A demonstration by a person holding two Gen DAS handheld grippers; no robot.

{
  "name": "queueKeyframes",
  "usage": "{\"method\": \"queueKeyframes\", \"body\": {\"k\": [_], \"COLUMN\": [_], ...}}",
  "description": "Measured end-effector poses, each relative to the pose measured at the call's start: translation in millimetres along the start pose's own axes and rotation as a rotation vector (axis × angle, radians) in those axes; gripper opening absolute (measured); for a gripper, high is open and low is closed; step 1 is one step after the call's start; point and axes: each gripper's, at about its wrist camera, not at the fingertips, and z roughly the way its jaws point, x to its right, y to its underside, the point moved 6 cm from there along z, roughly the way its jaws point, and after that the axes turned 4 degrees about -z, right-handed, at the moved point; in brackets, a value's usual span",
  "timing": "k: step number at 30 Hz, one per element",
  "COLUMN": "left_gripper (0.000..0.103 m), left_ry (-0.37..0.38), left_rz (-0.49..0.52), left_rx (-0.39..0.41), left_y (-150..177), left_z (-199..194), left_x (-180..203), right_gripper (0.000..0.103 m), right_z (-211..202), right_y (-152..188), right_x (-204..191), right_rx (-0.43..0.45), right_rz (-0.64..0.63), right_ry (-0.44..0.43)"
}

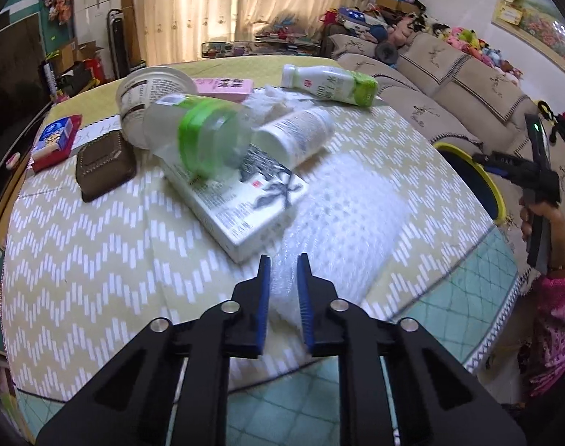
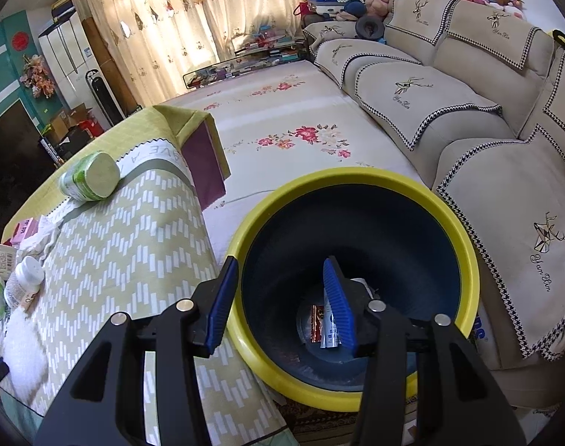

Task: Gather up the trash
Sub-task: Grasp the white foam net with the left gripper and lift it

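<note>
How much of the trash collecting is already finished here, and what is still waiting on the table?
Done: a few wrappers already lie in the yellow-rimmed bin. In hand: the left gripper has its jaws closed on the bubble wrap; the right gripper hangs empty over the bin. Left: most of it, including the clear bottle, white box, green-capped bottle and paper cup.
</note>
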Motion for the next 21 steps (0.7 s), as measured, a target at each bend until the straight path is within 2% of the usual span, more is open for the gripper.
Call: {"method": "queueKeyframes", "body": {"k": [5, 7, 8, 9, 10, 15, 21], "left_gripper": [0.013, 0.018, 0.025, 0.055, 0.078, 0.082, 0.082], "left_ry": [0.038, 0.061, 0.072, 0.070, 0.067, 0.089, 0.068], "left_rz": [0.049, 0.068, 0.069, 0.068, 0.071, 0.119, 0.204], "left_rx": [-0.011, -0.020, -0.032, -0.042, -0.045, -0.055, -0.084], "left_y": [6, 5, 3, 3, 2, 1, -3], "left_z": [-6, -6, -3, -1, 2, 8, 27], "left_x": [20, 28, 31, 31, 33, 49, 67], "right_gripper": [0.046, 0.046, 0.046, 0.047, 0.049, 0.051, 0.051], "right_z": [-7, -9, -9, -8, -8, -2, 3], "right_y": [-1, -1, -1, 0, 0, 3, 6], "right_x": [-1, -1, 0, 0, 0, 2, 6], "right_rx": [0.014, 0.016, 0.015, 0.014, 0.012, -0.002, -0.011], "right_rz": [0.002, 0.004, 0.005, 0.005, 0.003, -0.002, 0.004], "right_ry": [-0.014, -0.017, -0.018, -0.019, -0.019, -0.019, -0.032]}}
